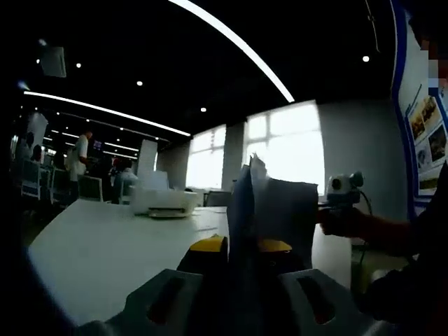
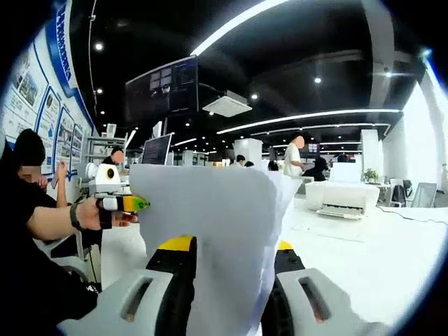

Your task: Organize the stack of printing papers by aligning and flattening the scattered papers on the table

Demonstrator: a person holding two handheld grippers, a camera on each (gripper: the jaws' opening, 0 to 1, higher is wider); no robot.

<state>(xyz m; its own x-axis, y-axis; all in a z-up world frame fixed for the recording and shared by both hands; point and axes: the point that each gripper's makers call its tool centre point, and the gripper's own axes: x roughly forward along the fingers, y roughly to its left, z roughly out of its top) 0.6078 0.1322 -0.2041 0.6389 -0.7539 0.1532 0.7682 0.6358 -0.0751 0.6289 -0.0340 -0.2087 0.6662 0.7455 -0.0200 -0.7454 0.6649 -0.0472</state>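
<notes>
While both grippers are clamping the paper stack (image 2: 210, 231) upright above the white table (image 2: 364, 259) | left gripper (image 1: 241, 245) and right gripper (image 2: 227, 245) are gripping opposite edges | table is lying directly below.

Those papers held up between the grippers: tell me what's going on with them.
A person is holding a stack of printing papers upright above the white table, one gripper at each side. The right gripper has its jaws closed on the sheets' near edge, and the left gripper clamps the opposite edge. The sheets' tops look uneven, so they are not yet aligned. A white printer sits farther back on the table.
</notes>
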